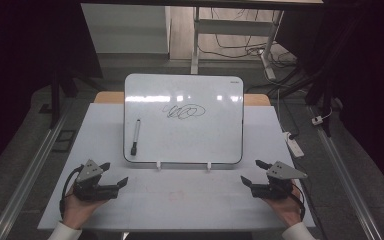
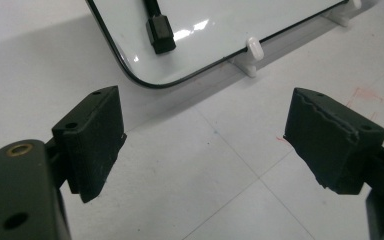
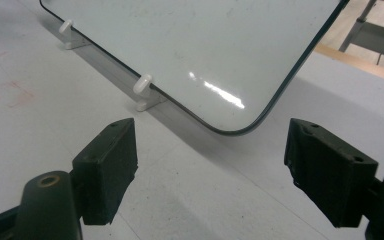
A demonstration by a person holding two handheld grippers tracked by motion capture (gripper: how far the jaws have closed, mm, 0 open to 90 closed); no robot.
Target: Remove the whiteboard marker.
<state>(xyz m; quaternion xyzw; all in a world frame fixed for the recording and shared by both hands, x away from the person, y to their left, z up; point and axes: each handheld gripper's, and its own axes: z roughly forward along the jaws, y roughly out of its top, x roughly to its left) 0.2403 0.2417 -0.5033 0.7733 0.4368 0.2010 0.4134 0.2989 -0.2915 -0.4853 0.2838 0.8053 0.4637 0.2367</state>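
Both jaws released, empty: left gripper [image 1: 115, 173], right gripper [image 1: 254, 171] before whiteboard [image 1: 183, 120]. High view reveals scribble [image 1: 183, 111]; marker [image 1: 136, 136] on whiteboard's left.

**Black grippers, white cuffs**

Each hand wears a white cuff. The left gripper [image 1: 115, 173] and right gripper [image 1: 250, 171] are black, each topped by a grey three-cornered plate and trailing a black cable. The jaw blocks are ribbed, with small screw holes; a brass-looking bushing sits near each base.

Both grippers, left [image 1: 116, 173] and right [image 1: 250, 171], hover agape.
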